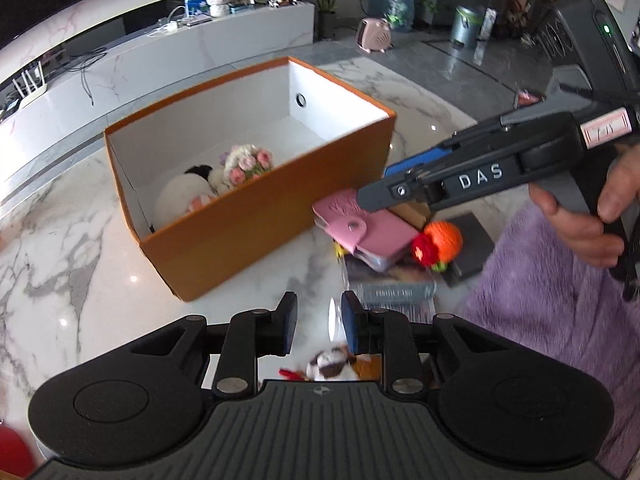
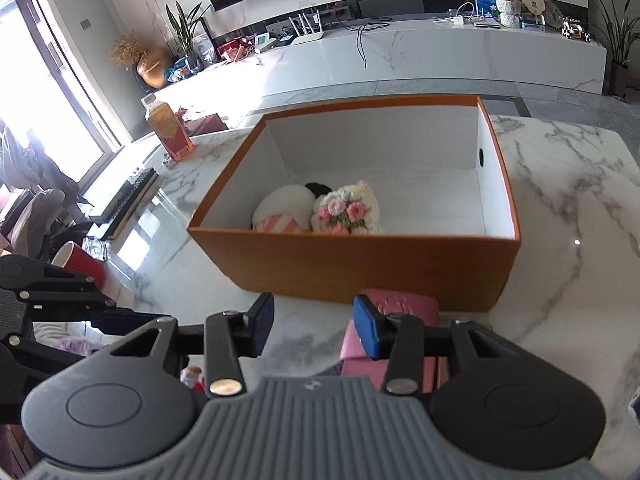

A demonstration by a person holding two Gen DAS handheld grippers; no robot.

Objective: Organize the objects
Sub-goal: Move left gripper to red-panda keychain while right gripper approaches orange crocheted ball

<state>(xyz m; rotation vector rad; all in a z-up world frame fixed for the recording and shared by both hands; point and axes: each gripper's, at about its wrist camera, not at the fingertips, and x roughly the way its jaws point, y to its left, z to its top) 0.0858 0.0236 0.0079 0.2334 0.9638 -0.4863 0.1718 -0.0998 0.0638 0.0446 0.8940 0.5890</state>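
An orange box with a white inside stands on the marble table. A white plush toy and a crocheted flower bouquet lie at its near end. My left gripper hovers in front of the box, open, with nothing between its pads. A small brown-and-white toy shows blurred beneath it. My right gripper is also open and empty. In the left wrist view the right gripper hangs over a pink wallet, held by a hand.
Beside the wallet lie an orange crocheted ball, a book and a dark notebook. A purple fluffy fabric fills the right. A yellow carton, a keyboard and a red cup sit left of the box.
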